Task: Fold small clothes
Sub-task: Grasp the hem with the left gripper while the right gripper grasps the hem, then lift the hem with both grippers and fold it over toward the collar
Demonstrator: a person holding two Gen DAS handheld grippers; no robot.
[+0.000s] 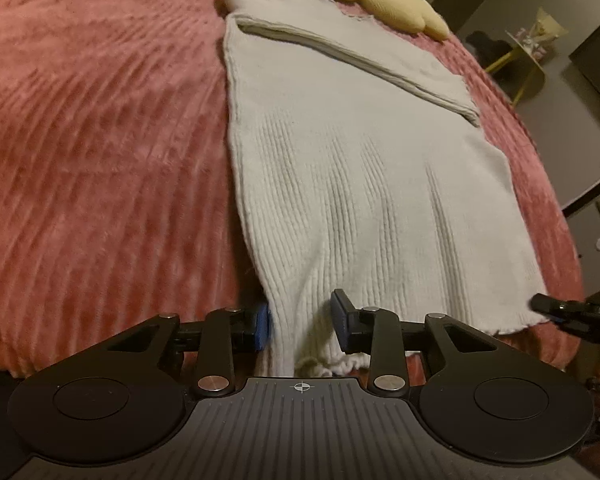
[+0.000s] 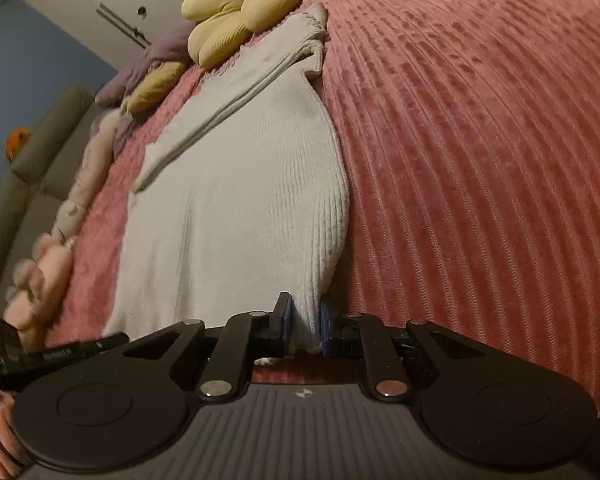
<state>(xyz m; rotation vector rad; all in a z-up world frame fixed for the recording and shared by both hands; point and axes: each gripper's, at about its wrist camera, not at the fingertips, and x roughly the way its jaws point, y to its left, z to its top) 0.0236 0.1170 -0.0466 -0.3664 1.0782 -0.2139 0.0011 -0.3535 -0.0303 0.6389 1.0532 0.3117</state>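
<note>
Bed covered edge to edge by a pink, ribbed plush blanket [image 1: 100, 140], ridges running in long parallel rows. Spread flat on it, toward the near edge, a white rib-knit garment [image 1: 360, 184], one sleeve folded slantwise across its upper part, hem bunched at the near edge. Just beyond the garment's far end, at the far edge of the bed, a pale yellow, petal-shaped ribbed cushion [image 2: 240, 4] touching the knit. Further along that far edge, a purple and yellow soft cushion [image 2: 152, 72], then pale pink plush toys [image 2: 48, 276] in a row.
</note>
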